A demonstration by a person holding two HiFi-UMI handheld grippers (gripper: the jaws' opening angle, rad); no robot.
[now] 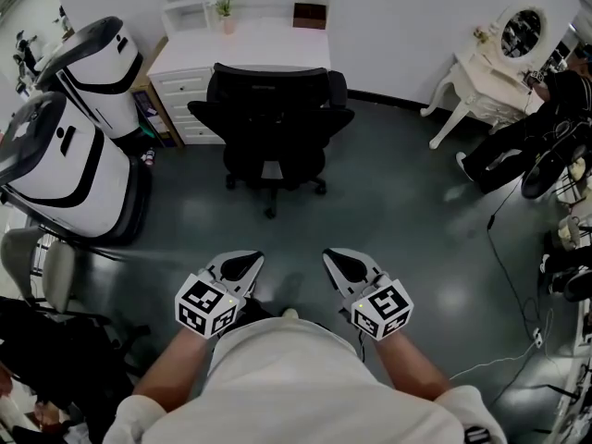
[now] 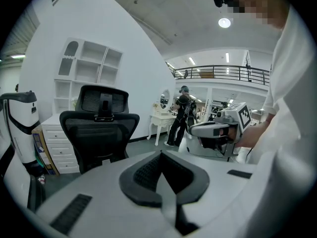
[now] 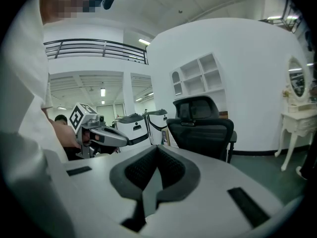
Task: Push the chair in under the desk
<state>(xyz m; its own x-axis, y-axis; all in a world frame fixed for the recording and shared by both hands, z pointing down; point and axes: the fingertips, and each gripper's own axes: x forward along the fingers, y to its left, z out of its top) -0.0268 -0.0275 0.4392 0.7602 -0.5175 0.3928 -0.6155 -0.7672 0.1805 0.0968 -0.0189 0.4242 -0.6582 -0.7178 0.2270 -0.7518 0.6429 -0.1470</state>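
Head view shows the chair (image 1: 273, 123) just before the desk (image 1: 268, 44), well ahead of the left gripper (image 1: 242, 265) and right gripper (image 1: 342, 265), both closed on nothing, so press its backrest evenly and straight.

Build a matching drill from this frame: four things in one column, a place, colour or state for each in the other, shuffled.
Things:
1. chair
2. plant
3. dressing table
4. left gripper

Place, colour or state:
A. standing on the desk
B. jaws shut, nothing between them
C. black, in front of the desk
D. white, at the far right of the head view, with an oval mirror

Pairs: 1-C; 2-A; 3-D; 4-B
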